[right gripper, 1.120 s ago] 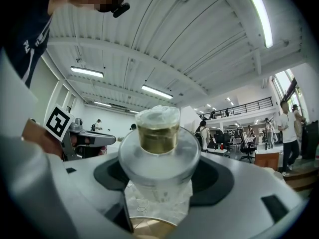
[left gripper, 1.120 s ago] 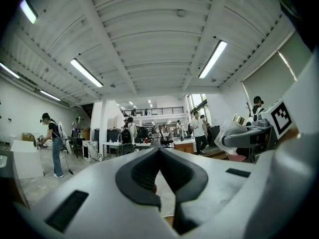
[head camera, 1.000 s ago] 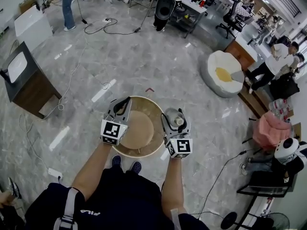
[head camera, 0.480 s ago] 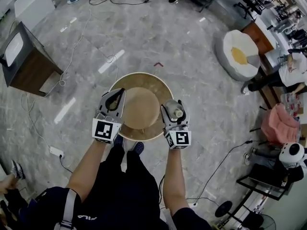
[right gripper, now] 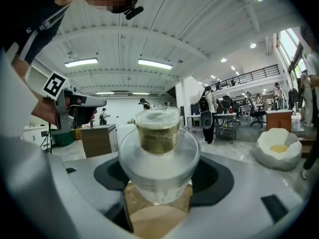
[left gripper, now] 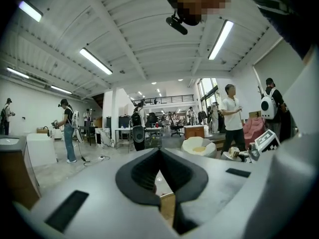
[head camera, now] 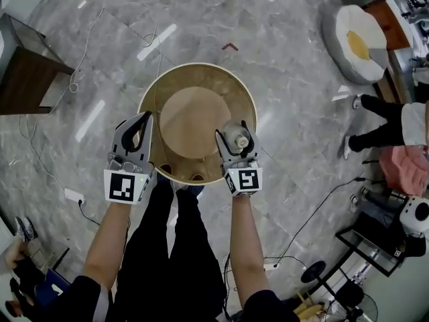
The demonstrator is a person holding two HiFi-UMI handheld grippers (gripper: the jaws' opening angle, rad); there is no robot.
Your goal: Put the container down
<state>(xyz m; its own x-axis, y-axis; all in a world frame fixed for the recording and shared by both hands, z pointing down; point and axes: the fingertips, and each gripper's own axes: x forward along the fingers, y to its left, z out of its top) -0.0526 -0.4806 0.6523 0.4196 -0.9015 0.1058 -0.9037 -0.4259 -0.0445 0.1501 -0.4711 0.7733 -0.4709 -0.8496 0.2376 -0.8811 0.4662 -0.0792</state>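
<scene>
Both your grippers have come forward over the round wooden table (head camera: 155,89) since a second ago. Your right gripper (head camera: 234,134) is clamped on the container (right gripper: 158,151), a clear rounded jar with a brass-coloured band under its cloudy cap, over the table's right side beside the smooth raised disc (head camera: 191,116). Your left gripper (head camera: 145,117) has its dark pads pressed together on nothing, and glossy grey marble floor (head camera: 281,59) lies beyond.

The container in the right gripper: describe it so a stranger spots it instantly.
Find the round wooden table at the person's feet; above its near right edge, the right gripper clamps the container. It is a small clear jar with a gold-coloured neck and pale lid, the only item held.
</scene>
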